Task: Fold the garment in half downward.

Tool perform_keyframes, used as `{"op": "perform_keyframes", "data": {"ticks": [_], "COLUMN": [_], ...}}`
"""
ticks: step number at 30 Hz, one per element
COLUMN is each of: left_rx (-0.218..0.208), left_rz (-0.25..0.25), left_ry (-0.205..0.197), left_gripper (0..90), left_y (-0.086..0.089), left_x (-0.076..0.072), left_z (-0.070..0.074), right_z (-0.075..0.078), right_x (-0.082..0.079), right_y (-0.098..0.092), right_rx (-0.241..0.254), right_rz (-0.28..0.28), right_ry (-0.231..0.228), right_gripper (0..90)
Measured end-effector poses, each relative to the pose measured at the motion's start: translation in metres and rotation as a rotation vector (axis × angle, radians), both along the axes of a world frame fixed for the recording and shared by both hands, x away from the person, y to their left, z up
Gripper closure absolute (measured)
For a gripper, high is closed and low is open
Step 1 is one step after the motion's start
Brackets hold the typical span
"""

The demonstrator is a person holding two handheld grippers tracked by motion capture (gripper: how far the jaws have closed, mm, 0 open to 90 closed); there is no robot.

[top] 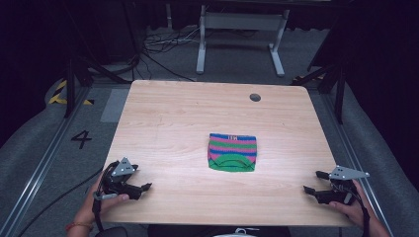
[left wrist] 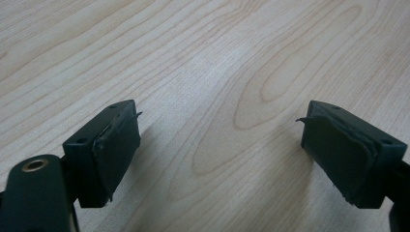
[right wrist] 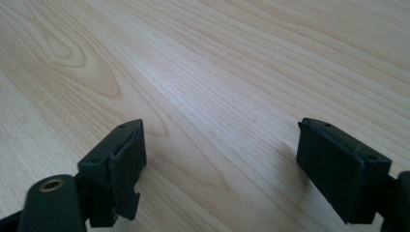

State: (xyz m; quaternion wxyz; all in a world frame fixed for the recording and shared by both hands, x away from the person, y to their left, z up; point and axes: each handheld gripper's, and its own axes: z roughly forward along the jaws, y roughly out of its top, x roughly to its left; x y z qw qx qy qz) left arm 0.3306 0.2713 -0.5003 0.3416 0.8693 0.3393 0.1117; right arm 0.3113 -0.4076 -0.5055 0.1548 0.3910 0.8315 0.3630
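A folded knit piece (top: 232,151) striped in pink, blue and green lies flat near the middle of the wooden table (top: 168,123). My left gripper (top: 140,186) rests low at the table's near left corner, held by a hand, jaws wide apart with bare wood between them (left wrist: 220,140). My right gripper (top: 312,182) sits at the near right edge, pointing left, also open over bare wood (right wrist: 220,145). Both are well apart from the knit piece.
A round cable hole (top: 255,97) is in the table's far right part. Beyond the table stand a white frame (top: 240,34) and loose cables (top: 163,44) on grey floor. A floor mark "4" (top: 81,138) lies left.
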Motion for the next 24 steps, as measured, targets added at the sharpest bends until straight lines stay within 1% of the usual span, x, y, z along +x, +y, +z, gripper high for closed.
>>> {"op": "perform_keyframes", "data": {"ticks": [9, 12, 13, 16, 22, 24], "left_rx": [0.007, 0.010, 0.015, 0.019, 0.030, 0.034], "left_rz": [0.023, 0.035, 0.046, 0.062, 0.074, 0.090], "left_ry": [-0.002, 0.002, 0.003, 0.011, 0.014, 0.024], "left_gripper": [13.6, 11.3, 10.5, 7.1, 2.6, 0.9], "left_y": [-0.0018, -0.0023, -0.0026, -0.0033, -0.0037, -0.0047], "left_x": [-0.0007, -0.0003, -0.0003, 0.0002, 0.0019, 0.0031], "left_z": [0.0000, -0.0002, -0.0002, -0.0005, -0.0007, -0.0012], "right_z": [-0.0001, -0.0002, -0.0002, -0.0003, -0.0003, -0.0003], "right_x": [0.0000, 0.0000, -0.0001, 0.0003, 0.0004, 0.0004], "right_y": [0.0001, 0.0000, 0.0001, 0.0001, 0.0001, 0.0001], "right_rx": [0.000, 0.000, 0.001, -0.003, -0.003, -0.003], "right_rz": [0.000, 0.000, 0.000, -0.013, -0.014, -0.014], "right_ry": [0.000, 0.000, 0.000, 0.005, 0.005, 0.005], "right_gripper": [18.1, 18.0, 17.9, 15.8, 15.5, 15.5]}}
